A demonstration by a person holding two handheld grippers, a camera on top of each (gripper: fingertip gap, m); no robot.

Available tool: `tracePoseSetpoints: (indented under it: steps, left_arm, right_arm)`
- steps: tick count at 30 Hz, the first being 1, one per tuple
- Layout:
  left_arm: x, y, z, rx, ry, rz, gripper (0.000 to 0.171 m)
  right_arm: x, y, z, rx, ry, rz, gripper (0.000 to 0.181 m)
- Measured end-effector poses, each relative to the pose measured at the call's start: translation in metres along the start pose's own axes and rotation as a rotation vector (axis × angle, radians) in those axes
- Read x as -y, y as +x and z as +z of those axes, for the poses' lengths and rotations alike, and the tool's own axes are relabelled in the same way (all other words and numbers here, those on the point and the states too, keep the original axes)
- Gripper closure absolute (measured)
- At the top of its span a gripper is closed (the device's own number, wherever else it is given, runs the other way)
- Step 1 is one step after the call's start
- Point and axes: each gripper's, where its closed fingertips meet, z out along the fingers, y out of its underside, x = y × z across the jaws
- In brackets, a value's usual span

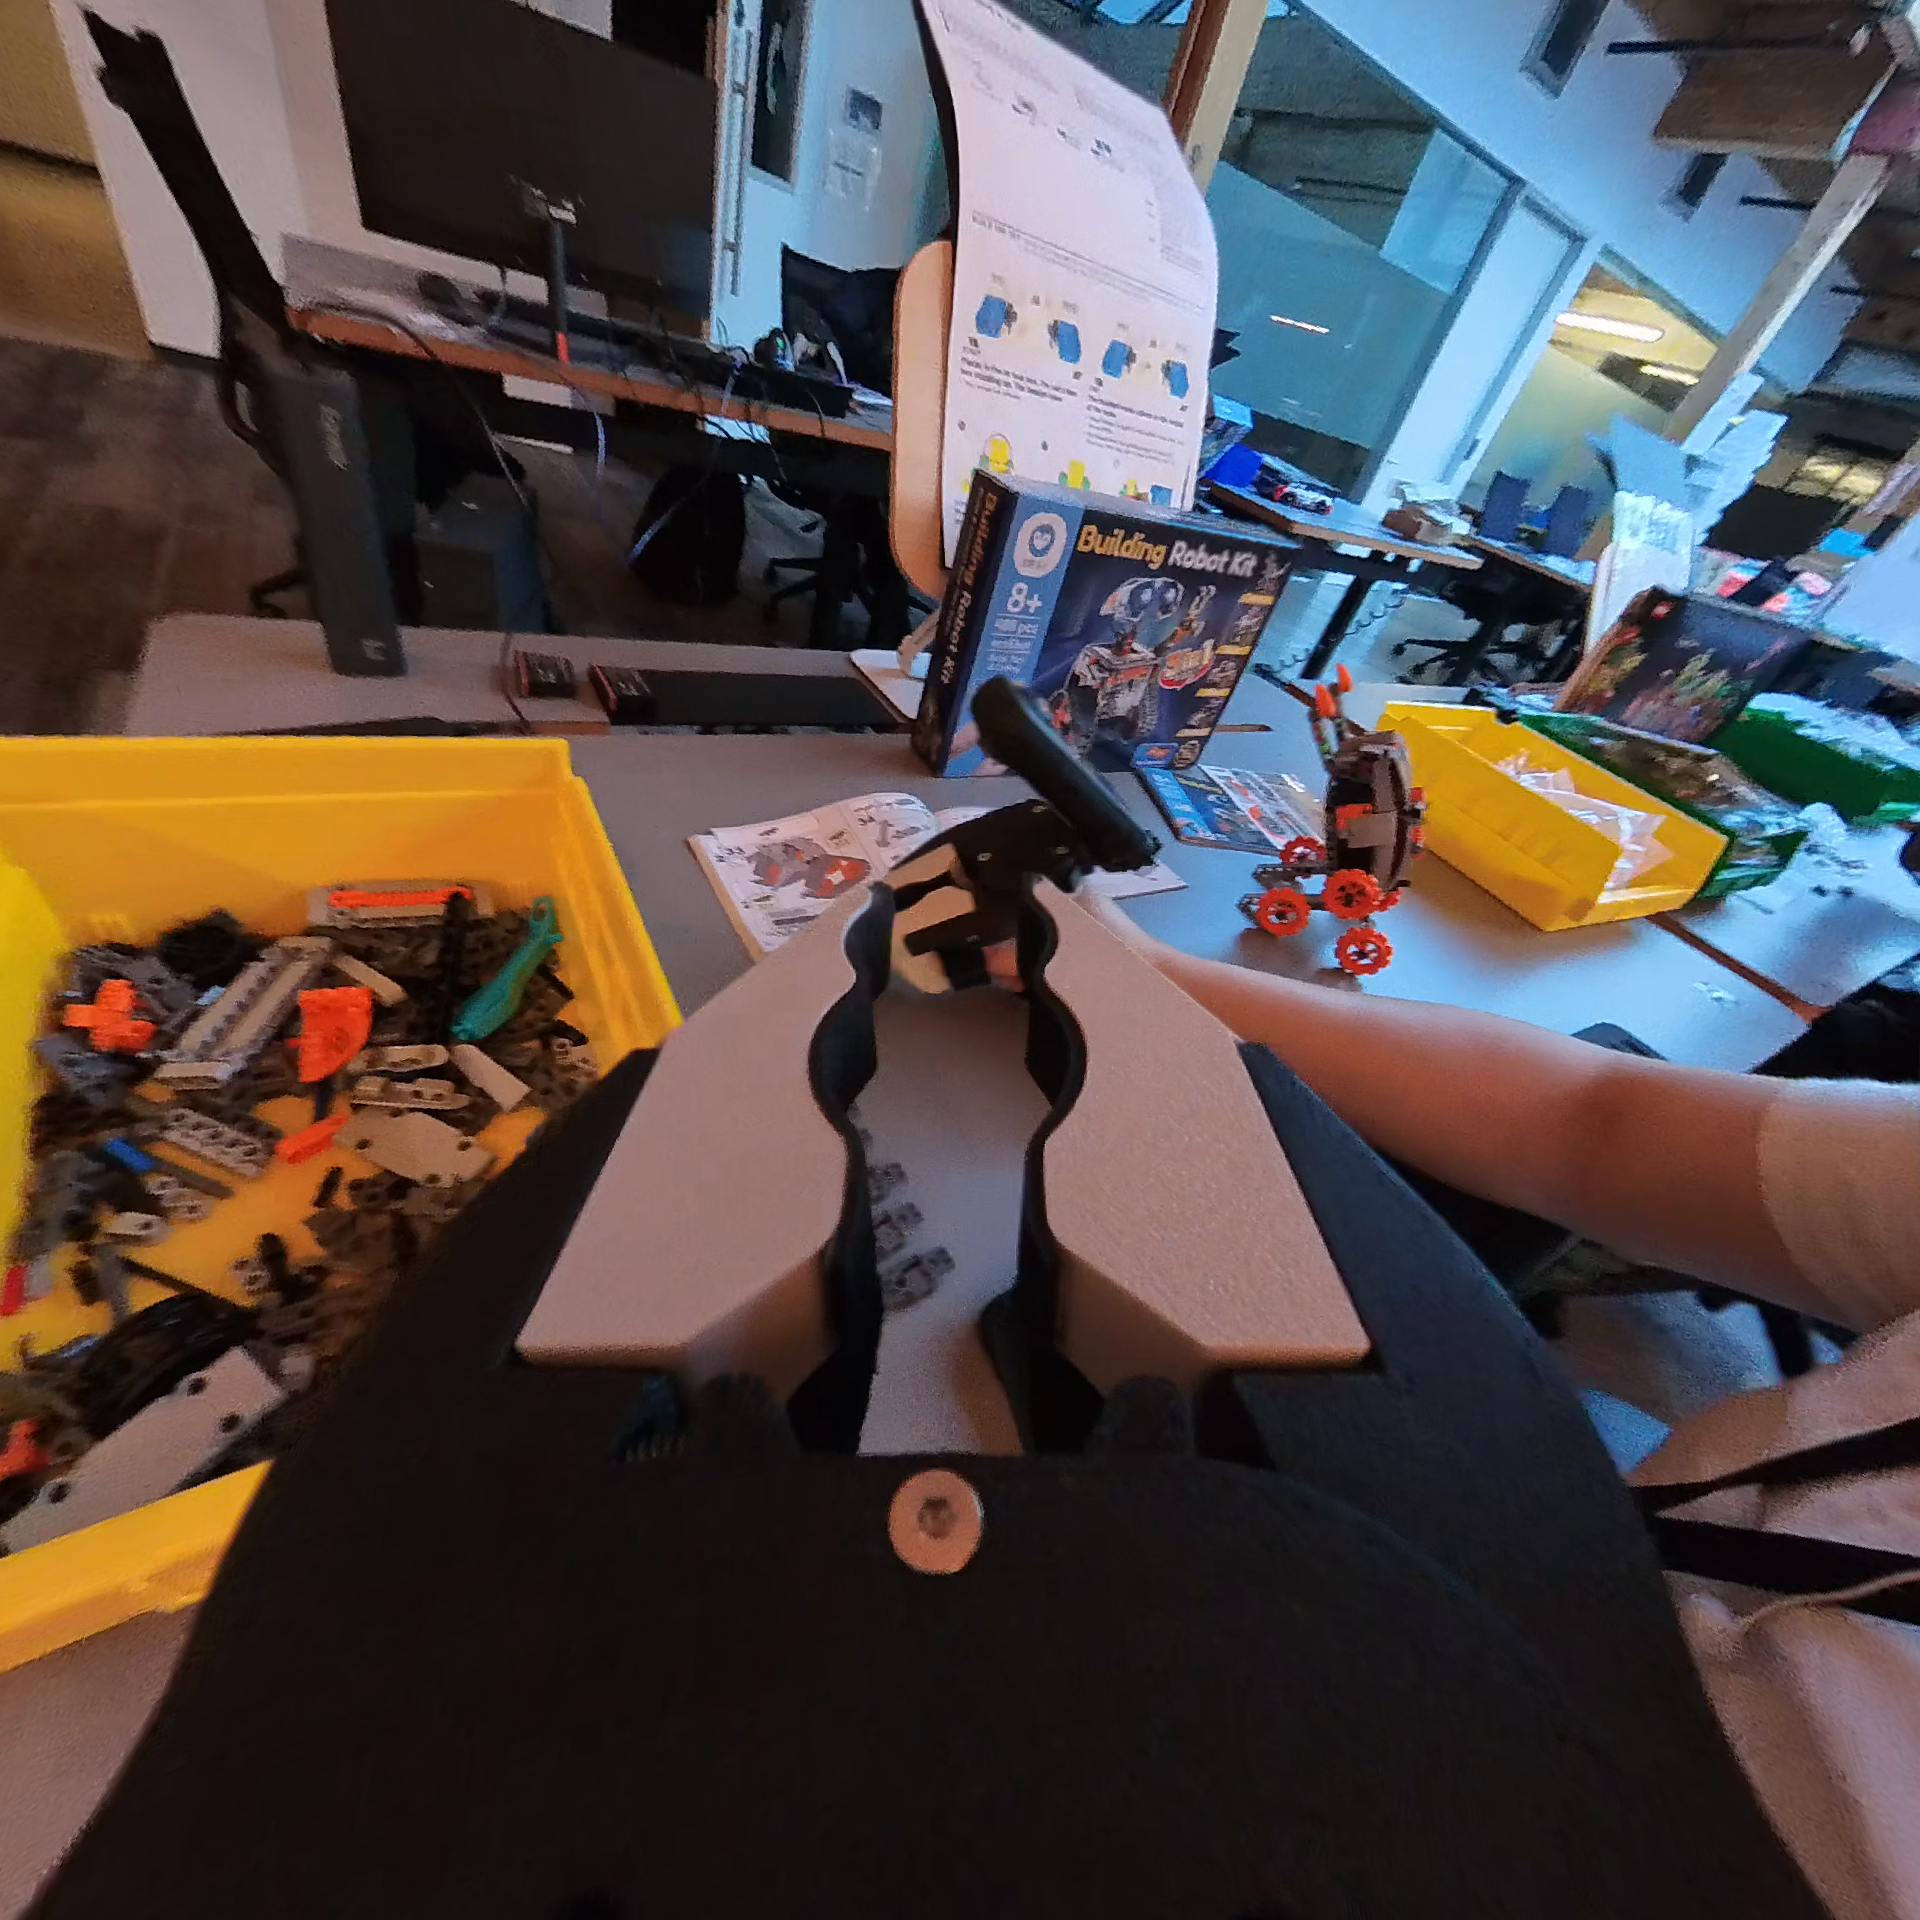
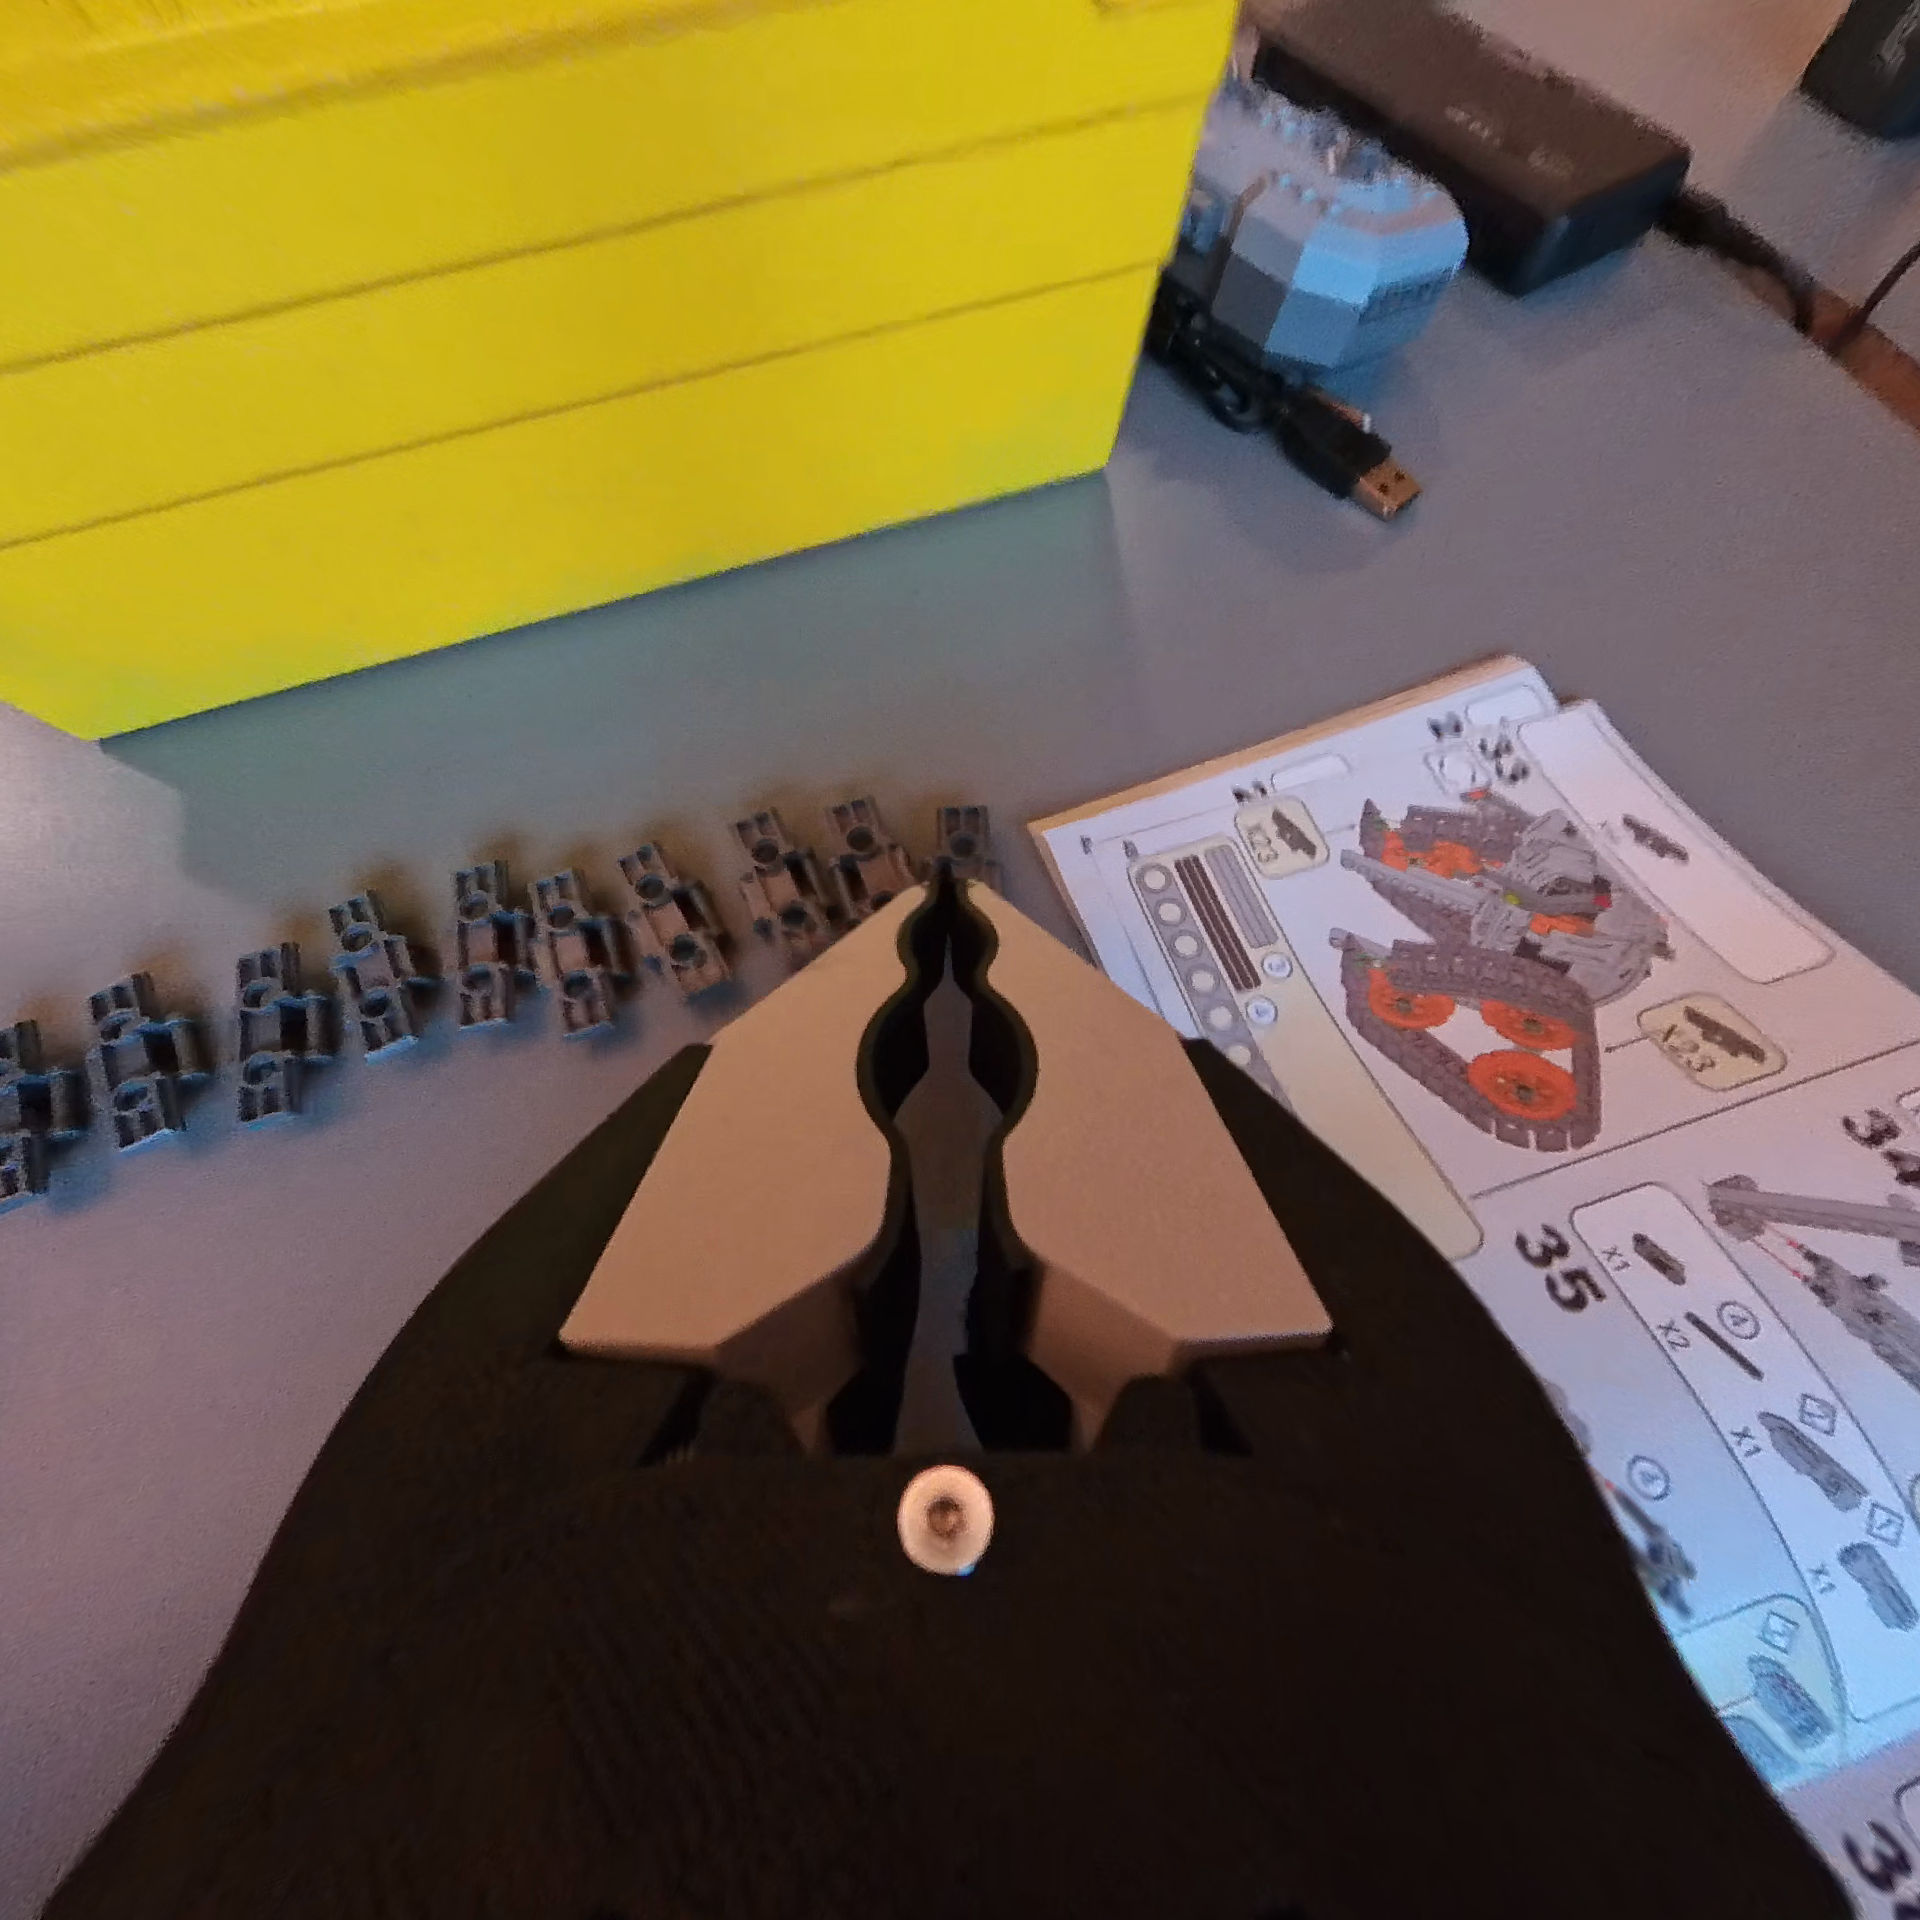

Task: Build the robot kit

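Note:
My right gripper [image 2: 945, 883] is shut, low over the grey table [image 2: 1351, 603]. Its tips sit against the near edge of the rightmost link in a row of several small grey track links [image 2: 520, 945]; I cannot tell whether they pinch it. My left gripper [image 1: 954, 925] is open and empty, held above the table beside a yellow bin [image 1: 312, 790] of loose grey, black and orange parts. Between its fingers I see a few grey links [image 1: 906, 1226] on the table. Beyond its tips is the other gripper [image 1: 997, 862], held by a hand.
An open instruction booklet [image 2: 1507, 1039] lies right of the links. The yellow bin's wall [image 2: 571, 312] stands behind them, with a grey block and USB plug [image 2: 1361, 468] beside it. Farther off are a kit box [image 1: 1101, 634], an orange-wheeled model [image 1: 1351, 852] and a second yellow bin [image 1: 1538, 821]. The tips of one gripper are about 30 centimetres away from the tips of the other.

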Motion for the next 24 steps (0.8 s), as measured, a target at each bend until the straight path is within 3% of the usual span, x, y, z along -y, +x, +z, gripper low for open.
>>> tracePoseSetpoints:
  steps: [3, 9, 14, 19, 24]
  left_arm:
    - [0.007, -0.001, -0.006, 0.031, 0.014, 0.057, 0.150]
    - [0.016, 0.005, -0.011, 0.015, 0.034, 0.081, 0.149]
    - [0.025, 0.006, -0.021, 0.043, 0.067, 0.112, 0.150]
    - [0.029, 0.006, -0.025, 0.051, 0.074, 0.119, 0.150]
    - [0.027, 0.004, -0.029, 0.067, 0.064, 0.127, 0.150]
  right_arm:
    - [0.014, -0.015, -0.006, 0.037, 0.041, -0.043, 0.181]
    - [-0.002, -0.013, 0.003, 0.019, -0.042, -0.036, 0.181]
    - [0.020, -0.035, -0.009, 0.104, 0.043, -0.039, 0.181]
    - [0.000, -0.037, 0.004, 0.098, -0.052, -0.063, 0.181]
    - [0.031, -0.061, -0.021, 0.162, 0.062, -0.169, 0.181]
